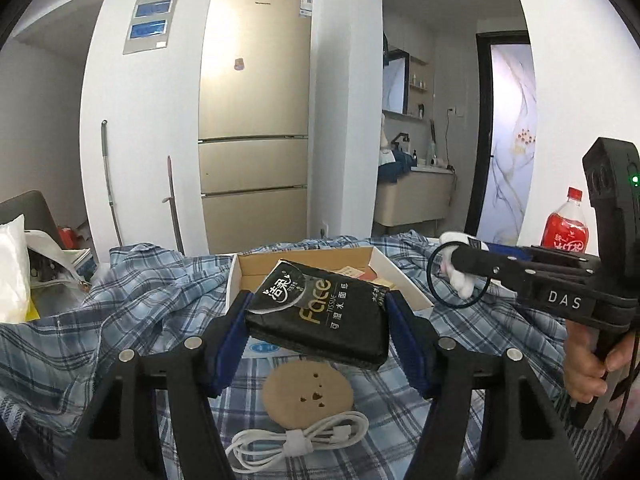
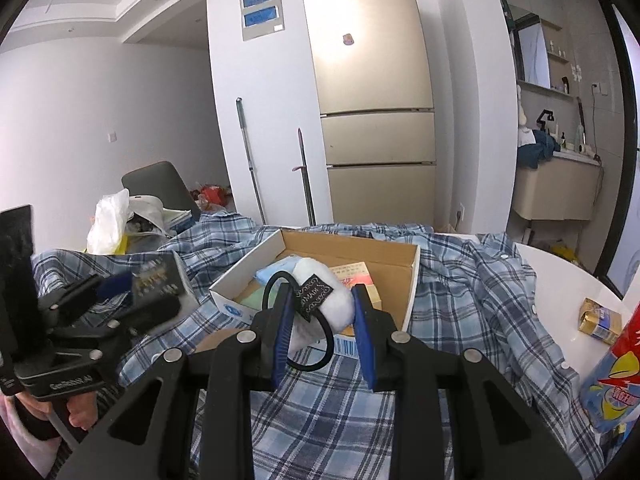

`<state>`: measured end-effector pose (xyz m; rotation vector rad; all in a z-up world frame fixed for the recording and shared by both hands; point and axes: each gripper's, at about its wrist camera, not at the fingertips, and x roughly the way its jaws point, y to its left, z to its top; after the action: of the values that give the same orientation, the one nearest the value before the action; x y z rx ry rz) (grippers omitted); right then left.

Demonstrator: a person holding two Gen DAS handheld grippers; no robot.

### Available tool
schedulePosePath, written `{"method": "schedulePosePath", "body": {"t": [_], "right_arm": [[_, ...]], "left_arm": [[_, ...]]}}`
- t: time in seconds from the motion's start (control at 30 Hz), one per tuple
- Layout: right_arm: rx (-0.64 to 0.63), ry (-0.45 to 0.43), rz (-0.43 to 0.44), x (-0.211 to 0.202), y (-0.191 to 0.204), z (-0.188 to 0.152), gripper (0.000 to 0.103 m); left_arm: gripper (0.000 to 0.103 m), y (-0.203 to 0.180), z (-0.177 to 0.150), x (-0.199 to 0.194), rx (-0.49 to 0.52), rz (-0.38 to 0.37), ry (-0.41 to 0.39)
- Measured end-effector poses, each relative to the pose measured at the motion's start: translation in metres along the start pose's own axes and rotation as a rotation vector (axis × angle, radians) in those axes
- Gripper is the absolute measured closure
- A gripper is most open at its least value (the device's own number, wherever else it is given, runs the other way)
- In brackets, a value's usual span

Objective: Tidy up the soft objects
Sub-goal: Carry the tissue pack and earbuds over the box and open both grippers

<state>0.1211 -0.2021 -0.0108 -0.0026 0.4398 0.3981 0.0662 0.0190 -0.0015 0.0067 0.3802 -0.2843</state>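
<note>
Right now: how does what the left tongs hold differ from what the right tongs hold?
The left tongs clamp a black tissue pack; the right tongs clamp a white fluffy pad with a black loop. The tissue pack is flat, rectangular and printed with gold lettering; the fluffy pad is rounded and bears only a small dark label. The tissue pack spreads its tongs wider. Both are soft and held up near the cardboard box.

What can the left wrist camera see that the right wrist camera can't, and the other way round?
Only the left wrist view shows the round cork coaster and the coiled white cable on the checked cloth.

Only the right wrist view shows the small gold packet on the white table.

Both show the open cardboard box, the fridge, the left tongs holding the black tissue pack, and the right tongs gripping the white fluffy thing.
</note>
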Motion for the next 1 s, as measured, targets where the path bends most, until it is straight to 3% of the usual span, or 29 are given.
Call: {"method": "schedulePosePath", "body": {"t": [0.2, 0.37, 0.5, 0.73, 1.0], "right_arm": [[0.032, -0.019, 0.039, -0.003, -0.005, -0.001, 0.075], [0.009, -0.05, 0.022, -0.008, -0.002, 0.001, 0.075], [0.005, -0.059, 0.01, -0.013, -0.002, 0.007, 0.075], [0.054, -0.108, -0.011, -0.037, -0.008, 0.038, 0.075], [0.036, -0.173, -0.081, -0.051, -0.006, 0.09, 0.075]], "left_arm": [[0.035, -0.002, 0.001, -0.008, 0.007, 0.021, -0.034], [0.035, -0.013, 0.005, -0.021, 0.031, 0.048, -0.061], [0.035, -0.026, 0.019, -0.043, 0.042, -0.01, -0.106], [0.035, -0.043, 0.063, -0.07, 0.071, 0.005, -0.193], [0.034, -0.054, 0.117, -0.063, 0.09, 0.078, -0.217]]}}
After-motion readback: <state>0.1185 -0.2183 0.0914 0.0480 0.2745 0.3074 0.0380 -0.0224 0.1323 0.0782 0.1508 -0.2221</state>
